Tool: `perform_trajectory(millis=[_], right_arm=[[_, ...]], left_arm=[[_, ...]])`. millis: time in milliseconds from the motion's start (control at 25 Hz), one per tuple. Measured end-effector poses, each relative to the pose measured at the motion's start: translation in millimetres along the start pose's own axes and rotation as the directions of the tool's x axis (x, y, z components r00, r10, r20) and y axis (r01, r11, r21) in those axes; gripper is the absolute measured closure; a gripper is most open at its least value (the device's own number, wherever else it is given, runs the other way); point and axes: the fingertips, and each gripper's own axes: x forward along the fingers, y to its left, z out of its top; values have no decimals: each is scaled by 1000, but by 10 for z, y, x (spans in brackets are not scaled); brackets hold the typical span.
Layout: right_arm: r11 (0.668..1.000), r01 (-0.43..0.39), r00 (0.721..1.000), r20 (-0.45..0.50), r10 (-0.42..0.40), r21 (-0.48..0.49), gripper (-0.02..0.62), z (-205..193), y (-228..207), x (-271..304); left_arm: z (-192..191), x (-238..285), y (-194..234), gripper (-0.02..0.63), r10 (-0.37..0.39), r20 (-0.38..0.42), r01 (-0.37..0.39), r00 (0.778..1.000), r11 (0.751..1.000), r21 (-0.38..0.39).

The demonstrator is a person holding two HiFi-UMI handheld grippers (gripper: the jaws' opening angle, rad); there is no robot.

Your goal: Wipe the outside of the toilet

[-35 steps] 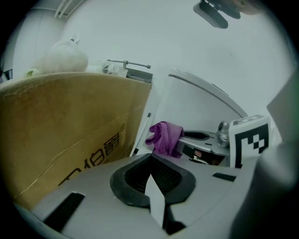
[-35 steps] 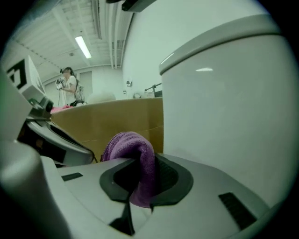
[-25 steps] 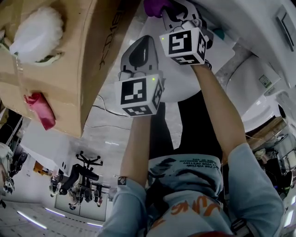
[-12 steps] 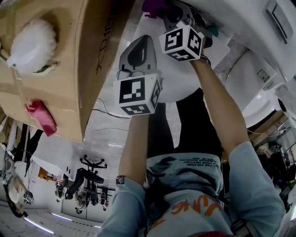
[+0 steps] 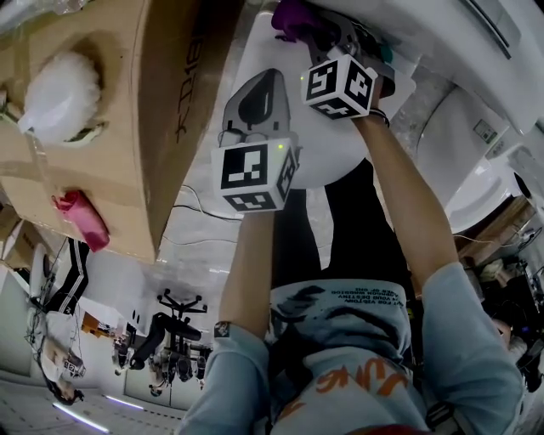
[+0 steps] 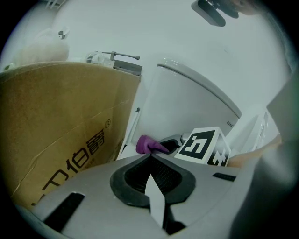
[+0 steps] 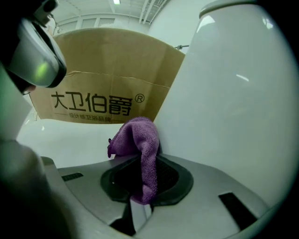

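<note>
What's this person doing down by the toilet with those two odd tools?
The person is cleaning the outside of the toilet with hand-held grippers. The right gripper is clamped on a purple cloth, held up at the toilet's curved white side and seemingly touching it. The left gripper is closed on nothing and hangs nearby, next to a cardboard box that stands beside the toilet.

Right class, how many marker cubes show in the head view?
2. One cube on the left gripper near the picture's centre; the other on the right gripper, higher and rightward, beside the purple cloth. None looks hidden.
</note>
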Motion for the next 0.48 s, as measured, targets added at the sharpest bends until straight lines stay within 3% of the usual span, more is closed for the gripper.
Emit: perform_trajectory(millis=[480], right_arm=[[999,39,998,-47,-37,33,534,-450,-122,-277]], left_arm=[[-118,142,-363,581,-52,-44,54,998,997,47]])
